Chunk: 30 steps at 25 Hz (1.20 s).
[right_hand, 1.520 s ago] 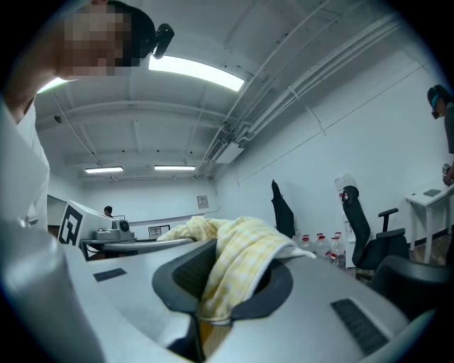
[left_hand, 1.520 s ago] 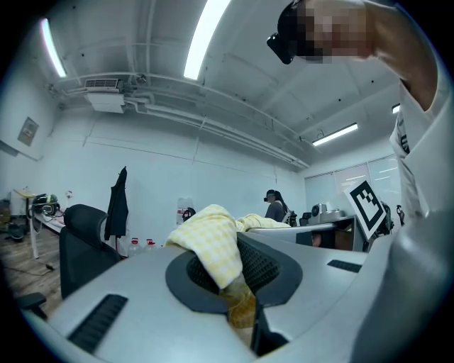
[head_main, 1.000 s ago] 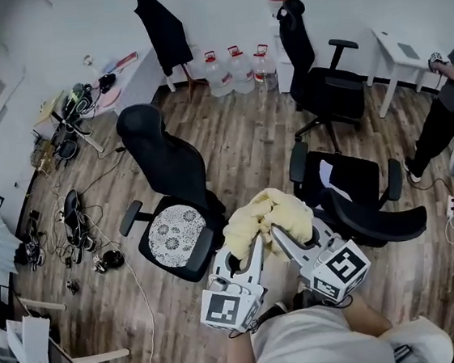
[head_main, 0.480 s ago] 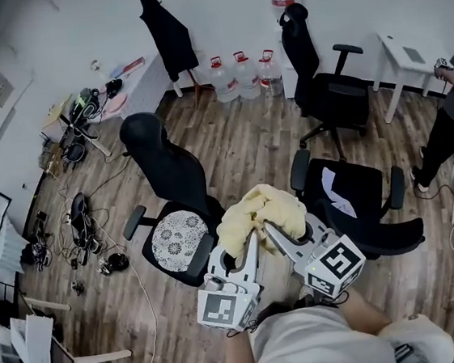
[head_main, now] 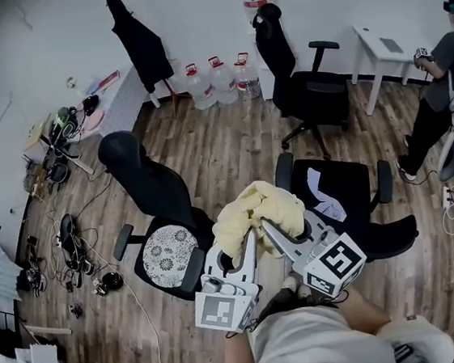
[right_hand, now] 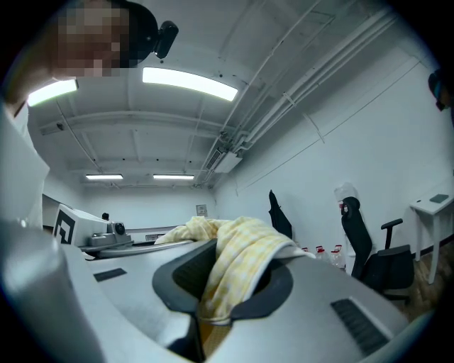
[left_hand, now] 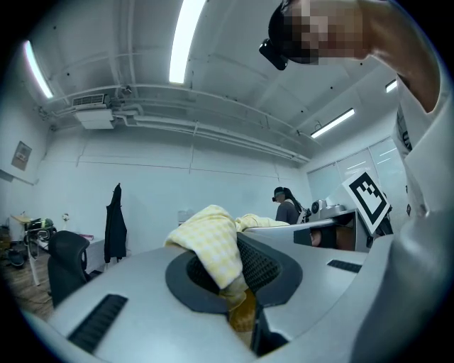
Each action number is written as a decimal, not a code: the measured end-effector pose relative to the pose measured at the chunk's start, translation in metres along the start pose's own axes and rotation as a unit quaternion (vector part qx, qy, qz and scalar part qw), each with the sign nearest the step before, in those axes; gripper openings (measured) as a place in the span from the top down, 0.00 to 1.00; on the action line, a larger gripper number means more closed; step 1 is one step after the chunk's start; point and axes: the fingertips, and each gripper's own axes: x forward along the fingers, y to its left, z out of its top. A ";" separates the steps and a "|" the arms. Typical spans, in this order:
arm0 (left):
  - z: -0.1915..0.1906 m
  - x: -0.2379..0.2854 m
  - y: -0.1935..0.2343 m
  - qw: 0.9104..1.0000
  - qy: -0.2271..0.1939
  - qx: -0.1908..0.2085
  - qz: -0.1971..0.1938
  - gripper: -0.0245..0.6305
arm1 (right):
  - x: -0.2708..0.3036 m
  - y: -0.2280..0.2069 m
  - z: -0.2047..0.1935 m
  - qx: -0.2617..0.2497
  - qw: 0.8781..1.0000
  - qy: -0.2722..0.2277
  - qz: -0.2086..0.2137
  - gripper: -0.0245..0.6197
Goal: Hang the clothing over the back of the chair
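Clothing (head_main: 256,210) too bunched to identify — bystander (head_main: 442,71) edge-cropped.

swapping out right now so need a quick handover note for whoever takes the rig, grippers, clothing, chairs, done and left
Left hand-held gripper: shut on the yellow clothing.
Right hand-held gripper: shut on the same clothing.
Clothing: bunched between both grippers, held in the air between the left chair and the right chair.
Done: clothing picked up.
Left: drape it over a chair back; nothing yellow hangs on either yet.
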 end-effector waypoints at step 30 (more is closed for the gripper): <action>0.006 0.131 -0.045 0.981 -0.027 -0.018 -0.192 0.89 | -0.041 -0.130 0.034 -0.021 0.981 -0.027 -0.194 0.87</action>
